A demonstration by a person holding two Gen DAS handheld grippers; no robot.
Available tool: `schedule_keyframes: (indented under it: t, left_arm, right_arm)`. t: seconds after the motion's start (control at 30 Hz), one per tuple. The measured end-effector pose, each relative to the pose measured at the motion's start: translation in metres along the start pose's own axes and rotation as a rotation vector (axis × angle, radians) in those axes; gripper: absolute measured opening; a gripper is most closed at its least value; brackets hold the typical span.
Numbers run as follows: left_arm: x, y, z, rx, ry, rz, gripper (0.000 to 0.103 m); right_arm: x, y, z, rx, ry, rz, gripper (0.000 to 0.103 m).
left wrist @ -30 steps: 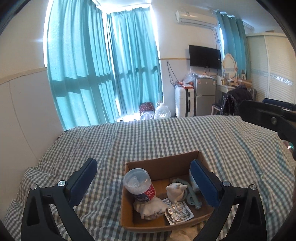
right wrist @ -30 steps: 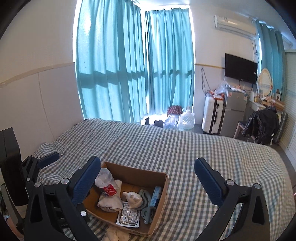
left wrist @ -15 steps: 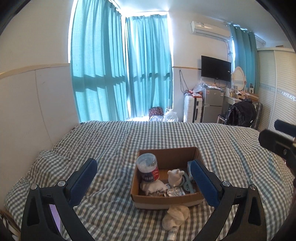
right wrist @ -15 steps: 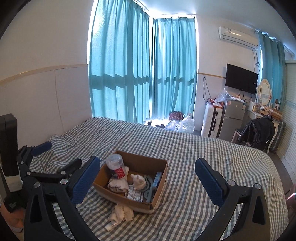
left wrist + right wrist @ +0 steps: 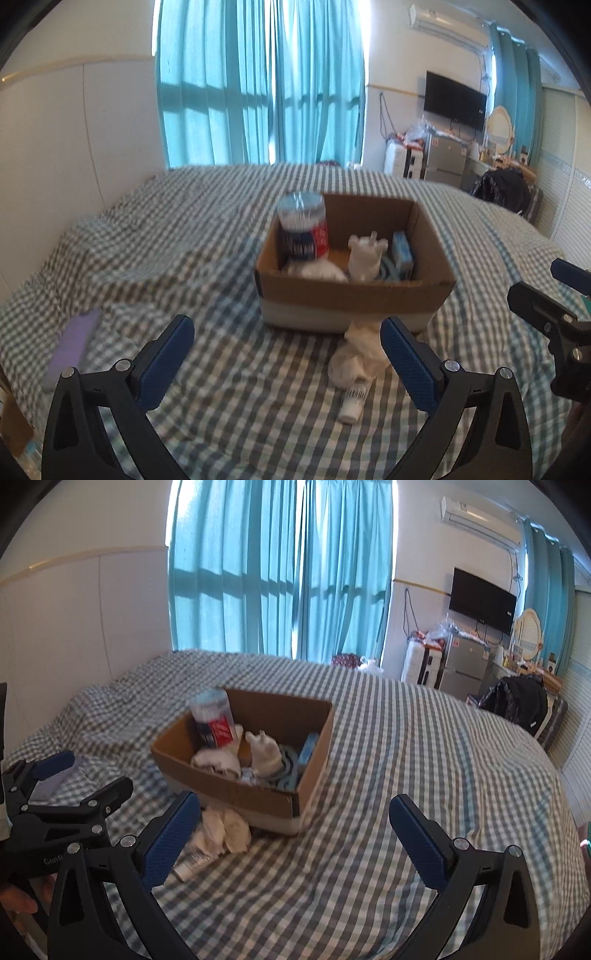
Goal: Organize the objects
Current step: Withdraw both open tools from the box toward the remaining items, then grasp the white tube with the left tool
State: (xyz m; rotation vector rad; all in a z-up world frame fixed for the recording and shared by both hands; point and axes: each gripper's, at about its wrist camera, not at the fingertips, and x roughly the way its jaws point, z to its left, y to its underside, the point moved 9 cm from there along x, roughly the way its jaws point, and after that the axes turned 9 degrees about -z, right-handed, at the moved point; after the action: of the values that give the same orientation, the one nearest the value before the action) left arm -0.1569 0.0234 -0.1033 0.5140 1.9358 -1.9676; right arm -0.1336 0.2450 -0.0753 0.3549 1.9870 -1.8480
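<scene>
A cardboard box (image 5: 354, 295) (image 5: 236, 786) sits on the checked bed. In it stand a clear tub with a red and blue label (image 5: 303, 230) (image 5: 215, 722), a white figurine (image 5: 364, 256) (image 5: 266, 754), white cloth, a teal ring and a small blue carton (image 5: 402, 254). In front of the box lie a crumpled white cloth (image 5: 360, 354) (image 5: 223, 830) and a white tube (image 5: 354, 400) (image 5: 192, 862). My left gripper (image 5: 286, 363) is open and empty, short of the box. My right gripper (image 5: 295, 843) is open and empty, to the right of the cloth.
A purple flat object (image 5: 72, 349) lies on the bed at the left. A white wall panel runs along the left side. Teal curtains, a TV, a fridge, a suitcase and a chair with a black jacket stand beyond the bed's far end.
Both grippers have pulled back and dropped lower, so the box looks farther off and is seen more side-on. The white cloth and tube in front of the box came into view.
</scene>
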Motion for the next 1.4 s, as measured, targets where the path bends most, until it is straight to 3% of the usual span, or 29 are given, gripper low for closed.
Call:
schedule_keyframes:
  t: [0.17, 0.33, 0.4, 0.5, 0.57, 0.63, 0.97, 1.23, 1.4]
  left_arm:
    - [0.026, 0.047, -0.012, -0.033, 0.034, 0.093, 0.103]
    - [0.045, 0.076, -0.034, 0.008, 0.076, 0.15, 0.103]
    - [0.052, 0.086, -0.044, 0.028, 0.109, 0.178, 0.098]
    - [0.063, 0.099, -0.06, 0.061, 0.152, 0.221, 0.076]
    - [0.069, 0.107, -0.068, 0.088, 0.171, 0.247, 0.044]
    - [0.069, 0.108, -0.075, 0.099, 0.205, 0.247, 0.026]
    - [0.032, 0.109, -0.06, 0.148, 0.238, 0.261, 0.024]
    - [0.004, 0.105, -0.019, 0.071, 0.248, 0.269, 0.023]
    - [-0.014, 0.088, -0.012, 0.051, 0.263, 0.219, 0.023]
  right_arm:
    - [0.031, 0.038, -0.01, 0.022, 0.006, 0.08, 0.103]
    - [0.047, 0.062, -0.017, 0.054, 0.007, 0.133, 0.103]
    - [0.05, 0.067, -0.02, 0.063, 0.01, 0.152, 0.103]
    - [0.054, 0.072, -0.026, 0.082, 0.021, 0.167, 0.103]
    - [0.055, 0.075, -0.027, 0.094, 0.02, 0.173, 0.103]
    - [0.056, 0.076, -0.028, 0.1, 0.028, 0.175, 0.103]
    - [0.051, 0.085, -0.022, 0.104, 0.052, 0.188, 0.103]
    - [0.035, 0.101, -0.006, 0.14, 0.039, 0.217, 0.103]
    - [0.026, 0.105, 0.015, 0.137, 0.013, 0.23, 0.103]
